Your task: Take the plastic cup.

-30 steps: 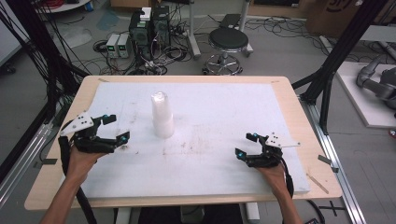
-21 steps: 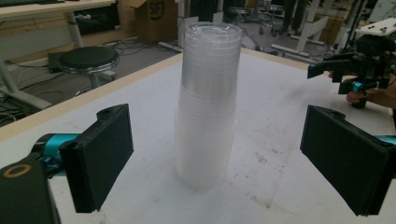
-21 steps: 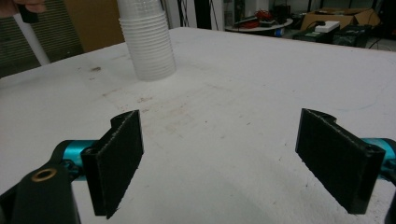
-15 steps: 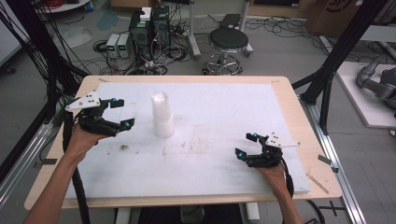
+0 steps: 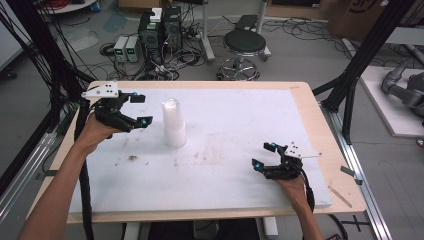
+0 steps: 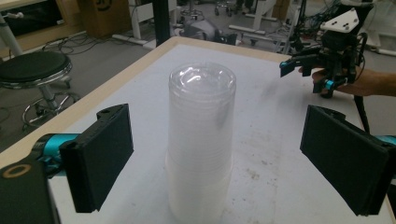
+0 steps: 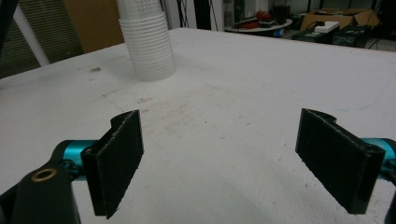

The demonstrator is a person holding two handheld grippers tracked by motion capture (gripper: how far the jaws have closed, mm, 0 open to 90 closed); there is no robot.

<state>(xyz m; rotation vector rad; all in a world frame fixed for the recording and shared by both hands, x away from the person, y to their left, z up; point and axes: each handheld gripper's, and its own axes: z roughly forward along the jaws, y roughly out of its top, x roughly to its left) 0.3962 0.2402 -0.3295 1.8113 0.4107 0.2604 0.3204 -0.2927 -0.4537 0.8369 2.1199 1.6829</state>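
An upside-down stack of clear plastic cups [image 5: 173,122] stands left of centre on the white table sheet [image 5: 230,125]. My left gripper [image 5: 141,110] hovers open just left of the stack, jaws pointing at it. In the left gripper view the cup stack [image 6: 201,140] rises between the wide-apart jaws of the left gripper [image 6: 219,144], untouched by either. My right gripper [image 5: 263,155] rests open near the front right of the sheet, holding nothing. In the right gripper view the right gripper [image 7: 224,154] spans bare sheet, with the cup stack [image 7: 147,42] far off.
A wooden table edge [image 5: 320,130] frames the sheet. A black stool [image 5: 244,42] and computer boxes [image 5: 160,25] sit on the floor beyond the table. Black frame posts [image 5: 357,65] stand at the right. The other hand's gripper [image 6: 306,77] shows across the table.
My left gripper has moved away from the person and right, up beside the cup stack. The right gripper has stayed put.
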